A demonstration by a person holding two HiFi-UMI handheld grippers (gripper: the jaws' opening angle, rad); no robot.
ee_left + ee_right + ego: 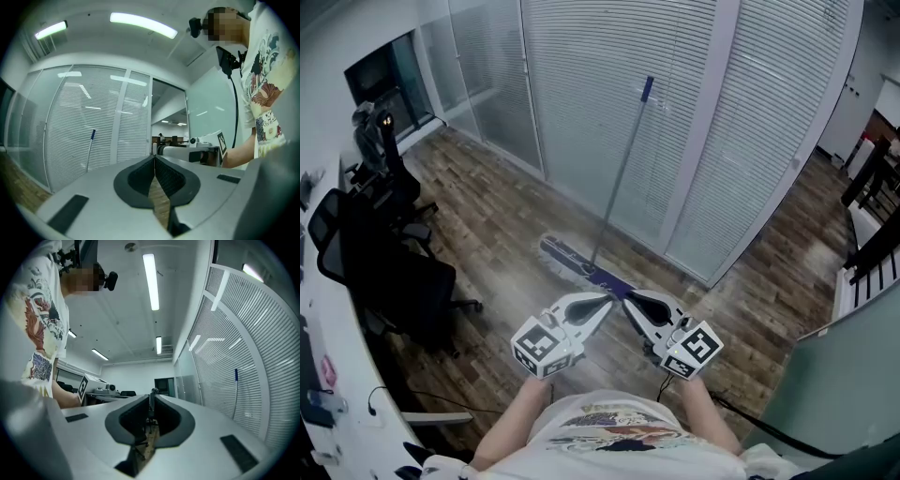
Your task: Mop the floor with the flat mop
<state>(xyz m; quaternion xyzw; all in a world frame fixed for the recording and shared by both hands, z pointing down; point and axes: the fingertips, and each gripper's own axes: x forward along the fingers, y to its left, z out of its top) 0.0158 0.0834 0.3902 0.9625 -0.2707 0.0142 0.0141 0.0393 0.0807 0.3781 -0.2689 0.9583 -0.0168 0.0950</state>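
Note:
The flat mop leans against the blind-covered glass wall, its grey handle (619, 178) ending in a blue tip and its flat purple head (581, 265) lying on the wood floor. Both grippers hang in front of my chest, a little short of the mop head, their tips almost meeting. My left gripper (607, 303) is shut with nothing in it, and so is my right gripper (627, 303). The mop handle (89, 152) stands far off in the left gripper view, beyond the shut left gripper (154, 157). The right gripper view shows the handle (236, 392) past the shut right gripper (151, 397).
Black office chairs (389, 253) stand at the left beside a white desk (323, 375). The glass partition with blinds (712, 112) runs across the back. Dark furniture (872, 216) stands at the right edge. A black cable (750, 419) lies on the floor near my right side.

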